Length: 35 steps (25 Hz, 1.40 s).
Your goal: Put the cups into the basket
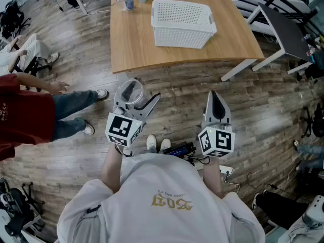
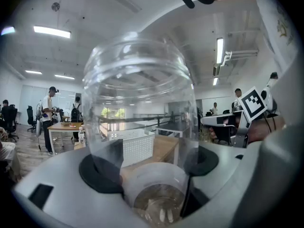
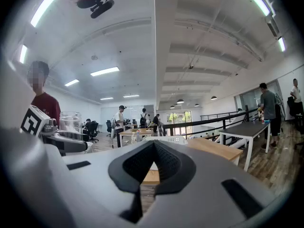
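My left tongs (image 1: 135, 97) grip a clear cup (image 1: 131, 90); my right tongs (image 1: 214, 97) are closed, empty. Ahead on the plank floor (image 1: 177, 92), a wooden worktop (image 1: 134, 47) carries a white basket (image 1: 179, 37).

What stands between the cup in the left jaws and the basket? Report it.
Nothing visible does: only open floor and the table's near edge lie between the clear cup and the white basket.

A bright office is evenly lit by ceiling strip lights (image 2: 52, 31) and far windows (image 3: 180, 117). Shadows are kept soft. Both gripper views are bent by fisheye distortion and darkened at the corners. The close clear cup (image 2: 140, 103) is blurred and streaked with pale glare.
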Available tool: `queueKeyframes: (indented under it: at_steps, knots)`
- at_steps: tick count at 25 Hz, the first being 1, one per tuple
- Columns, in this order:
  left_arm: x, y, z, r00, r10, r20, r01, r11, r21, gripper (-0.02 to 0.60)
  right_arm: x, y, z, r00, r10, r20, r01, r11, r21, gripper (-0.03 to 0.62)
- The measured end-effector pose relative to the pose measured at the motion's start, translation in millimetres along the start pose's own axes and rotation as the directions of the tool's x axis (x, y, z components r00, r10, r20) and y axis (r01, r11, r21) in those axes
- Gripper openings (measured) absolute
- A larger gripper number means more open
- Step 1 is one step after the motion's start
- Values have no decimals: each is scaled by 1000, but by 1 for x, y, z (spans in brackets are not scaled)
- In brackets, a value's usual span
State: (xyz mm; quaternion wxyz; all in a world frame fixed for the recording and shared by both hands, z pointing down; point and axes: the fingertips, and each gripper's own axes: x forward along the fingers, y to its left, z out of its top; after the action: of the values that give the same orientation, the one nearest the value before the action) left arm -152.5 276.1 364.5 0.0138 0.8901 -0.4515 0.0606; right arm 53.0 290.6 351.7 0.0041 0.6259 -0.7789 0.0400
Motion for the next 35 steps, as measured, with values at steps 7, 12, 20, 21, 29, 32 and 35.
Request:
queueKeyframes:
  at_steps: [7, 12, 20, 21, 29, 32, 35]
  knots:
    - [-1, -15, 7, 1000, -6, 10, 6, 1000, -22, 372, -11, -8, 3, 1000, 2, 8, -2, 1000, -3, 9]
    - [4, -25, 5, 1000, -6, -5, 6, 1000, -12, 373, -13, -16, -5, 1000, 15, -14, -15, 999, 40, 9]
    - [9, -36, 3, 1000, -3, -27, 4, 1000, 13, 373, -29, -31, -9, 1000, 9, -8, -9, 998, 57, 9]
    - [10, -36, 4, 1000, -1, -25, 1, 1000, 16, 373, -30, -34, -9, 1000, 7, -9, -6, 999, 53, 9]
    - [31, -41, 4, 1000, -9, -25, 9, 1000, 12, 373, -26, -63, -18, 998, -48, -37, 51, 994, 96, 9]
    - [42, -36, 5, 1000, -20, -19, 20, 1000, 5, 373, -15, -65, -15, 999, -45, -29, 47, 994, 94, 9]
    - [53, -29, 7, 1000, -25, -15, 25, 1000, -1, 373, -3, -65, -12, 999, -42, -25, 44, 994, 96, 9]
